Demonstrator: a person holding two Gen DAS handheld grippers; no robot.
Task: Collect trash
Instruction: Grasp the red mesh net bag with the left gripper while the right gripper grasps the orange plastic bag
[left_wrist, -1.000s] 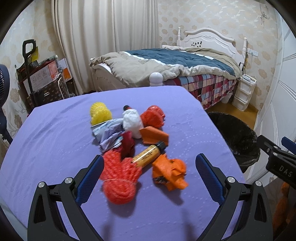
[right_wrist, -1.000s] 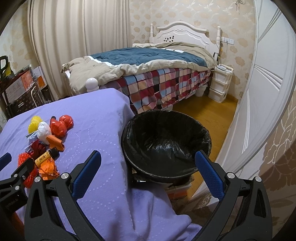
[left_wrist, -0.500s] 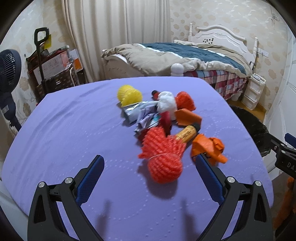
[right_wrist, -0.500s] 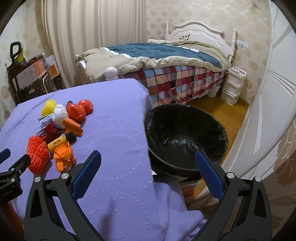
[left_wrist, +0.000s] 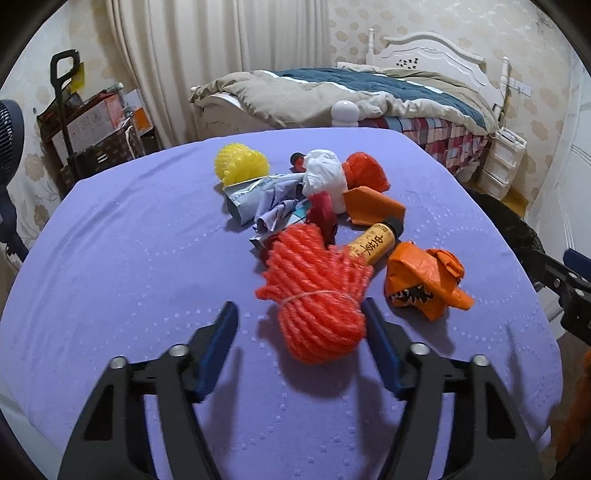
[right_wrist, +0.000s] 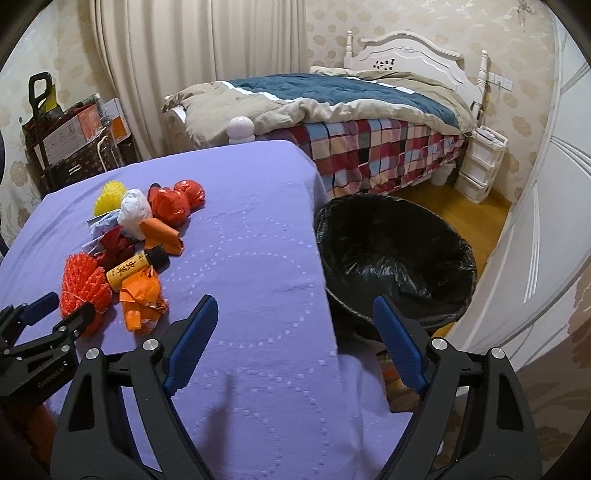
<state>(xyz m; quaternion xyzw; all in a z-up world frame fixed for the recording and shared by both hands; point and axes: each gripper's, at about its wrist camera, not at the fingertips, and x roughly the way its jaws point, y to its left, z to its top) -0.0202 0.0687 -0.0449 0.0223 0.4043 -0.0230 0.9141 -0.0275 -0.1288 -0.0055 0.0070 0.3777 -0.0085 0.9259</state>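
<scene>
The left tool (left_wrist: 299, 325) hangs low over the purple-covered surface (left_wrist: 122, 266) with its jaws just closing in; the red-orange mesh bundle (left_wrist: 317, 295) sits between them. The right-hand blue pad (left_wrist: 380, 343) lies at the bundle's edge while the left-hand pad stands clear of it, so the bundle is not yet clamped. Just beyond the bundle lies a small bottle (left_wrist: 375, 245) with a yellow label and black cap, and beside that a crumpled orange wrapper (left_wrist: 424, 280). Farther back the heap holds a folded orange paper piece (left_wrist: 373, 206), a dark red scrap (left_wrist: 323, 212), a white wad (left_wrist: 325, 177), a red crumpled bag (left_wrist: 365, 173), pale blue-grey paper (left_wrist: 266, 203) and a yellow mesh ball (left_wrist: 242, 164).

The right tool (right_wrist: 295, 317) has also been narrowing its jaws, but nothing is between them; it is released, poised over the surface's right edge. Just past that edge stands a bin lined with a black bag (right_wrist: 395, 254), on the floor. A bed (right_wrist: 332, 103) with a checked cover fills the back.
</scene>
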